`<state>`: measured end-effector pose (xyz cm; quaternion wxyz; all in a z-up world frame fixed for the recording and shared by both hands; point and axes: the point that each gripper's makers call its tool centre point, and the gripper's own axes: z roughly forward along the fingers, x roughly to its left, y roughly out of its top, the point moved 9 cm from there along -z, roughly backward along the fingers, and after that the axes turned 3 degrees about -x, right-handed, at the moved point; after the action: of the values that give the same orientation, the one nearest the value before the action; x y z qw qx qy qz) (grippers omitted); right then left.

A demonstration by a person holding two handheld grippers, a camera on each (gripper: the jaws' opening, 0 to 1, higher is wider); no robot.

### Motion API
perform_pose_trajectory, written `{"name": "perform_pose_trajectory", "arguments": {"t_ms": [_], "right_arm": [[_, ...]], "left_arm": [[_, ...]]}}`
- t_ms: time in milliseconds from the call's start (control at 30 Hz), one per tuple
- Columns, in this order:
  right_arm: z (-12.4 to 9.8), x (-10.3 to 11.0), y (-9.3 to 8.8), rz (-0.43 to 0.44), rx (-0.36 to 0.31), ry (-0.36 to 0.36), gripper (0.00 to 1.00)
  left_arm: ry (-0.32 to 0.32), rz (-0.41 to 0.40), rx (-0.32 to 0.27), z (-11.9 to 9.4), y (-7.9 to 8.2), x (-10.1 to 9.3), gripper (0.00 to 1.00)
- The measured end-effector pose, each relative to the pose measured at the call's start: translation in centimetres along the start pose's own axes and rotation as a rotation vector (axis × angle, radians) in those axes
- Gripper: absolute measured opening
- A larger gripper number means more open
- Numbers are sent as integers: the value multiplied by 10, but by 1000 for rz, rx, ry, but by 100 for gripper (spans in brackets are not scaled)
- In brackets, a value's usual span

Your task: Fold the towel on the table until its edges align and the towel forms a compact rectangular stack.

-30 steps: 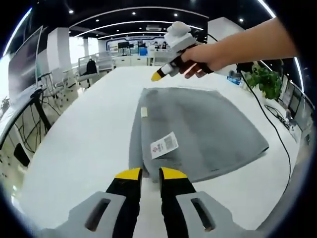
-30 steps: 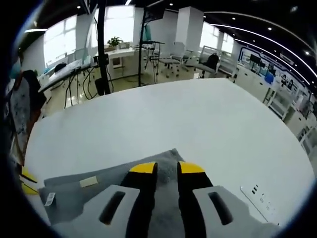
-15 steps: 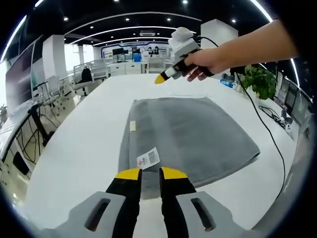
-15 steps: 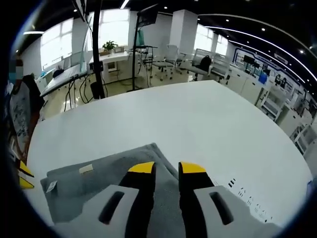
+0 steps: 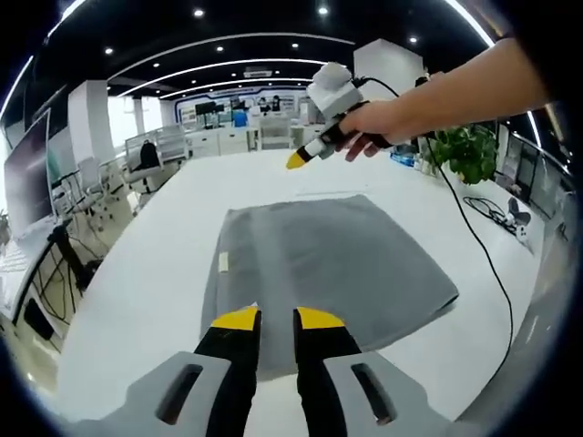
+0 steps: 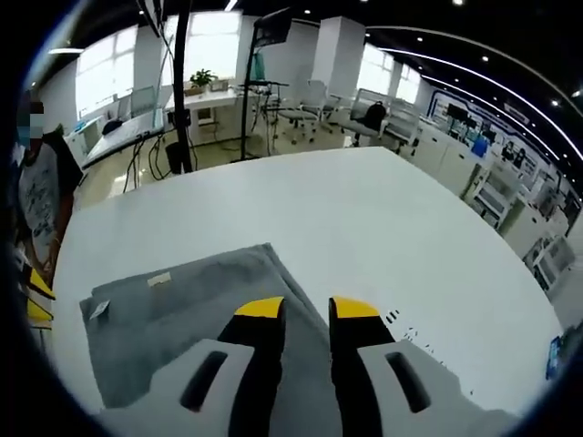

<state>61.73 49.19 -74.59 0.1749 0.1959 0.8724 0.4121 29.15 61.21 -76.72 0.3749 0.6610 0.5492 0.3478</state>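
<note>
Towel (image 5: 323, 269) lies flat on the white table (image 5: 155, 273), grey, roughly rectangular, filling the middle of my left gripper view from about 12 down to 6. Small cream tag (image 5: 224, 262) sits on its surface at about 9 from centre, near the towel's left edge. My left gripper (image 5: 277, 318) is at 6 o'clock, yellow tips just over the towel's near edge; jaws are apart by a narrow gap with nothing between them. I can't tell whether the tips touch the cloth. My right gripper (image 5: 298, 160) comes into that view at 12 to 1 o'clock, in my right hand (image 5: 378, 126), hovering above the table just past the towel's far edge, yellow tip pointing toward 9. From that angle I can't read its jaw gap. A black cable (image 5: 483, 264) trails from the hand down the right side, 2 to 4 o'clock. Potted plant (image 5: 465, 150) at 2, beside the table edge. In the right gripper view, the right gripper (image 6: 302, 309) sits at 6 with its jaws slightly parted and holding nothing, over the towel (image 6: 173, 319), which spreads from 6 out to 8–9. The cream tag (image 6: 158, 279) shows at 9, a second small label (image 6: 99, 309) near the towel's corner further toward 9. Office chairs (image 6: 364, 123) stand beyond the table at 12 to 1.
</note>
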Motion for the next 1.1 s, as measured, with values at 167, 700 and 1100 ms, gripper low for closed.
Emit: {"name": "perform_pose_trajectory", "arguments": {"t_ms": [167,700,1100], "right_arm": [[-15,-10,-6,32,1,-9,21],[-74,-50,-20,75,-9,-82,18],[-106,-75,-26,100,-19,-126,19]], "left_arm": [[-21,26,-21,-1,13,-11,15],[-94,37,-84,7,55,-57,16],[-142,32,-109,7,67,-88,21]]}}
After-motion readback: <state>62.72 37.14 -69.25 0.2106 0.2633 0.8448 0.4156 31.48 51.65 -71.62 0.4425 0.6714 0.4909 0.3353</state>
